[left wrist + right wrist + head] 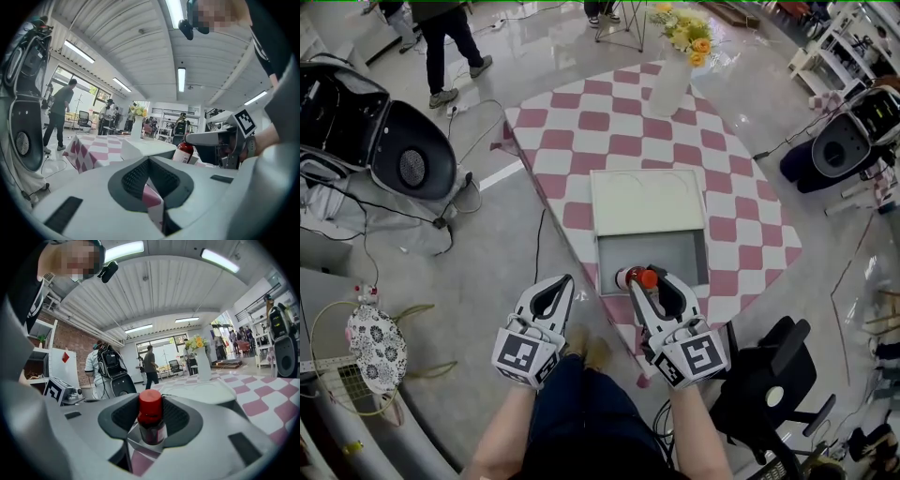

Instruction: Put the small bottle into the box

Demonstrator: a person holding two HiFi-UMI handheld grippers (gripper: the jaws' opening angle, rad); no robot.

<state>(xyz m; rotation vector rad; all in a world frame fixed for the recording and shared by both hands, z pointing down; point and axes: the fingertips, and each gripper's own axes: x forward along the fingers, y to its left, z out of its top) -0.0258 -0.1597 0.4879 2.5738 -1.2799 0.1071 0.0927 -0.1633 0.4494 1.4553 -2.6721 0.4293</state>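
Right tongs [645, 279], near level, closed on bottle [634, 277] over near edge of box [700, 255] on bench [581, 131]; left tongs [563, 284] pinched together, empty, level alongside, off the bench.

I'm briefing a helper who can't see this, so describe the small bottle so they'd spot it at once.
Find the table with the pink-and-white checked cloth; an open white box sits at its near edge. Just over that box's near rim, the fingers of the right gripper clamp the bottle: small, dark, red-capped, the only red-topped thing there.
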